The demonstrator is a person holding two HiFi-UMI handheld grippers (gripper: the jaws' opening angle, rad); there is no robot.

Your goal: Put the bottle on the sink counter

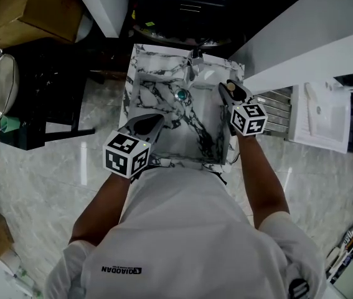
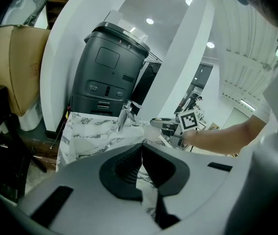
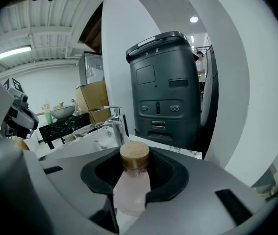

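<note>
So, progress first: the task is under way but not finished. The sink counter (image 1: pixel 137 67), a marble-patterned surface w/ a basin (image 1: pixel 160 101) sunk into it, carries no bottle that I can see in the head view. The bottle (image 3: pixel 130 190) is in the right gripper (image 1: pixel 231 92), whose jaws pinch its pale pink body from both sides, just under the cap (image 3: pixel 134 154). In the head view this gripper hangs at the right edge of the basin, near the faucet (image 1: pixel 195 58). The bottle's base is hidden by the jaws, so I cannot tell if it touches the surface; prob. it is above it. What is left, in my judgement: bring it over a flat part of the rim, set it upright, spread the jaws, pull back. The rim looks narrow, so the placing needs care.

The left gripper (image 1: pixel 157 120) is over the near-left part of the basin. Its jaws are pressed together at the tips w/ nothing between them, i.e. it takes no part now.

Containers, big to small:
- Dark machine (image 3: pixel 170 87) behind the sink: front shut, inside not visible.
- Cardboard box (image 1: pixel 30 8) at far left: contents not visible.
- Basin: holds nothing except the drain (image 1: pixel 181 94); no water seen.
- Bottle: translucent, but I cannot tell if liquid is inside; the wood-coloured cap is on.
</note>
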